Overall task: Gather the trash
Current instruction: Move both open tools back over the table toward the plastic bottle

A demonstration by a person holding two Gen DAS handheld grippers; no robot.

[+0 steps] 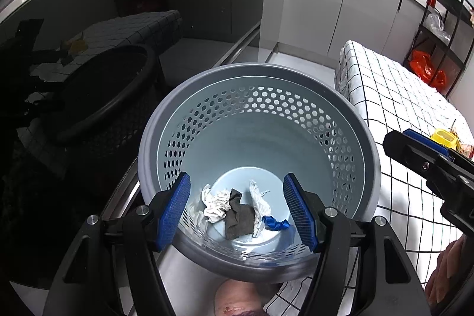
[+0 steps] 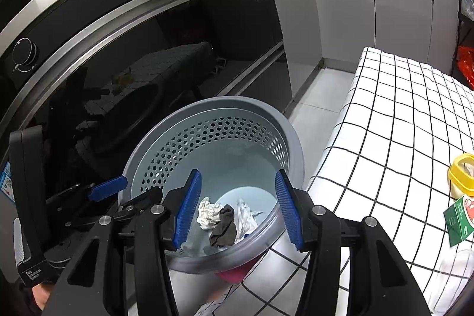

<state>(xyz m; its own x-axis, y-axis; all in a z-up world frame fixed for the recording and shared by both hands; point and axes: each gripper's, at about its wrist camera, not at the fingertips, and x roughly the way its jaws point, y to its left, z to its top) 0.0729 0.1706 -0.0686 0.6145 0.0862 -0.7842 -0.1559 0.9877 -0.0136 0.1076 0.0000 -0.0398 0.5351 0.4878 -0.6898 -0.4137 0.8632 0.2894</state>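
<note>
A grey perforated waste bin (image 1: pixel 367 144) stands on the floor beside a low table. In its bottom lie crumpled white paper (image 1: pixel 214 205), a dark grey rag (image 1: pixel 240 216) and a blue scrap (image 1: pixel 277 224). My left gripper (image 1: pixel 237 211) hangs over the bin mouth, open and empty. My right gripper (image 2: pixel 237 208) also hangs over the bin (image 2: pixel 293 138), open and empty, with the paper (image 2: pixel 207 212) and rag (image 2: pixel 223 227) below it. The right gripper's body shows at the left wrist view's right edge (image 1: pixel 426 165); the left gripper shows at the right wrist view's left (image 2: pixel 106 188).
A table with a white black-checked cloth (image 2: pixel 400 120) stands right of the bin, bearing a yellow-lidded jar (image 2: pixel 462 173) and a green carton (image 2: pixel 462 218). A glossy black oven front (image 2: pixel 133 55) is on the left. Grey cabinets (image 1: pixel 314 11) and a black shelf rack (image 1: pixel 438 34) stand behind.
</note>
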